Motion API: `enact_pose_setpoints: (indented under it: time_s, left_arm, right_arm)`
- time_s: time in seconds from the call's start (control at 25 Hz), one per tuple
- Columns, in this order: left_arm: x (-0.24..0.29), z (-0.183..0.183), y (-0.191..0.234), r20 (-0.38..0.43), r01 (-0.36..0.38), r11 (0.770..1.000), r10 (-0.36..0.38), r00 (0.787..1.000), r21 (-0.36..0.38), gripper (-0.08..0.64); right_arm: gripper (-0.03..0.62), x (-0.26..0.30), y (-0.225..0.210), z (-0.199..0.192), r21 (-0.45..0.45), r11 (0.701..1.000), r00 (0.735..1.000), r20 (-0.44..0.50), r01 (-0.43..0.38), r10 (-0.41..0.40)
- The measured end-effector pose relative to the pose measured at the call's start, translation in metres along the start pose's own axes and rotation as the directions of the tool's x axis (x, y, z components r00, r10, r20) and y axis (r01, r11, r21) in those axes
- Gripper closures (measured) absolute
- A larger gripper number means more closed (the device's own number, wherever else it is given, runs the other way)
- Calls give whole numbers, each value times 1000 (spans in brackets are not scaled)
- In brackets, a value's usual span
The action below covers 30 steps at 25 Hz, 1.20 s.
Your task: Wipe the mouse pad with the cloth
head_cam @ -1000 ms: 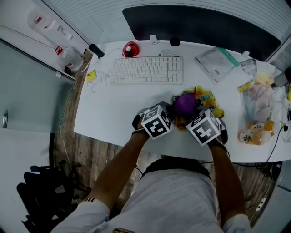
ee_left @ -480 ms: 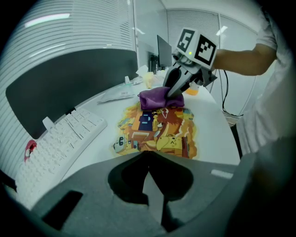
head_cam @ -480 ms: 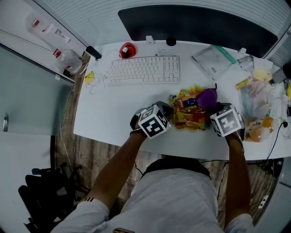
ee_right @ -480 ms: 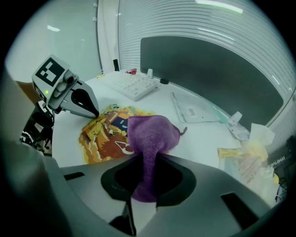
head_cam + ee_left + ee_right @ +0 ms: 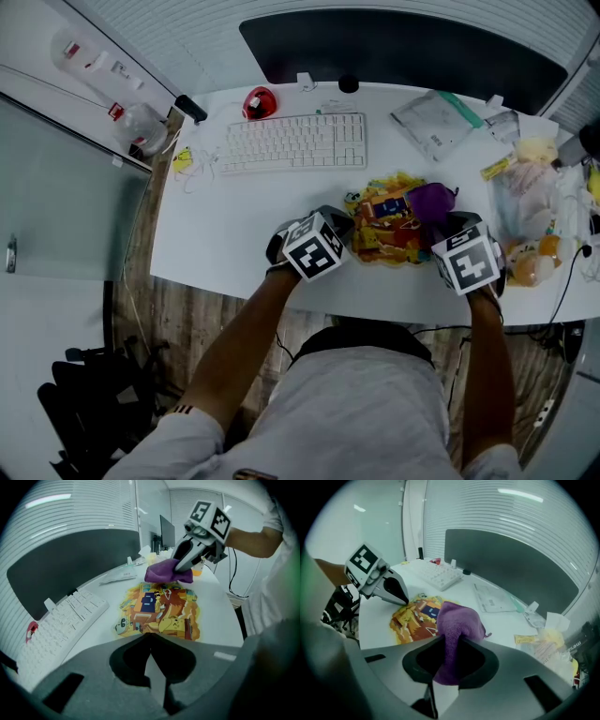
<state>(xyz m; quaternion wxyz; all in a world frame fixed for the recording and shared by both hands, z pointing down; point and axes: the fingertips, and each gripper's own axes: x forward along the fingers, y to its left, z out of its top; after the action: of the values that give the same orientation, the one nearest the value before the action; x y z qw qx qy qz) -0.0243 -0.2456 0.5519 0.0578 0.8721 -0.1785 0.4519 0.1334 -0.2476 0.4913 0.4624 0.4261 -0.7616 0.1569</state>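
Right gripper [image 5: 442, 223] was clenched on the purple cloth [image 5: 429, 200], which rested on the upper right corner of the mouse pad [image 5: 386, 230], centre right of the head view. Left gripper [image 5: 150, 636] was closed, empty, its tips at the pad's left edge.

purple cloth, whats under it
The colourful mouse pad lies under the purple cloth, held by the right hand-held gripper. The pad's print beneath the cloth is covered.

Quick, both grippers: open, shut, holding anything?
Left gripper: shut, nothing between the jaws, tips at the mouse pad edge.
Right gripper: shut on the purple cloth.
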Motion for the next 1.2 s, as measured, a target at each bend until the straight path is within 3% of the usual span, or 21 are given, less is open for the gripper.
enact_pose_setpoints:
  time_s: [0.24,0.52,0.84,1.2]
  left_arm:
    - [0,0,0,-3,-1,1000,1,1000,-3,545]
    - [0,0,0,-3,0,1000,0,1000,-2,545]
    - [0,-1,0,-3,0,1000,0,1000,0,545]
    - [0,-1,0,-3,3,1000,-3,1000,-4,545]
  right_arm:
    - [522,-10,81,26,-114,986,990,59,-120,128]
    - [522,8,140,20,-234,948,975,-9,-216,220]
    - [522,14,113,2,-204,963,984,-42,-175,170]
    - [522,11,44,-29,-40,998,996,-64,-58,55]
